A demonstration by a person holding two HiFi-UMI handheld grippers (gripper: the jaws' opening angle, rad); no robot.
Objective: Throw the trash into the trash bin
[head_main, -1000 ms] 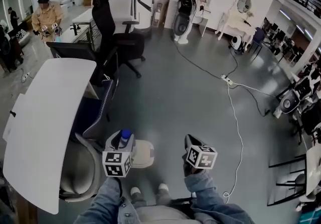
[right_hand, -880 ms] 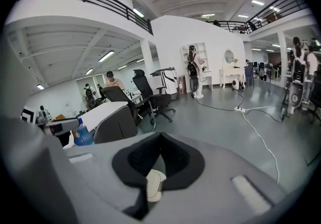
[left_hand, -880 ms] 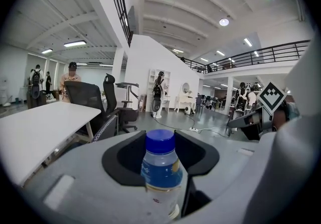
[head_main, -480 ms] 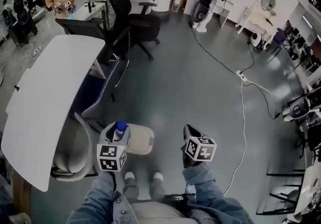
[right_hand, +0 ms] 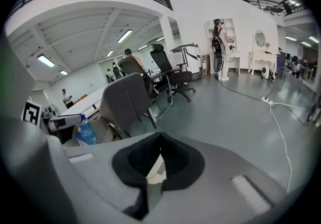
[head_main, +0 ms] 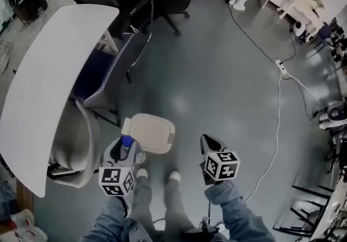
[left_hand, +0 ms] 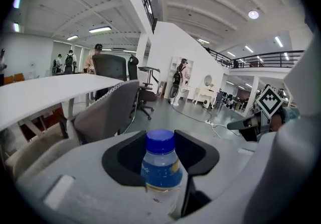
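**Approach to the bin.** The left hand-held gripper (head_main: 126, 148) was clamped on an upright, blue-capped plastic bottle (left_hand: 161, 168), its dark pads pressing the neck from either side. The right hand-held gripper (right_hand: 159, 153) had its jaws drawn together. A pale sliver showed in the narrow gap below their meeting point, and what it was could not be told.

Compared with one second earlier, the trash bin (head_main: 130, 126) had emerged from behind the left hand-held gripper. It now lay fully exposed just ahead of the bottle, on the floor (head_main: 217, 72) off the near right corner of the white surface (head_main: 49, 83) and beside a beige chair (head_main: 73, 146). The person's shoes (head_main: 142, 173) stood close behind it.

The bottle had thus been brought near the bin, though not yet over it. The bin's pale lid (head_main: 153, 133) appeared to be down, so release would probably first require it to be pushed or lifted.
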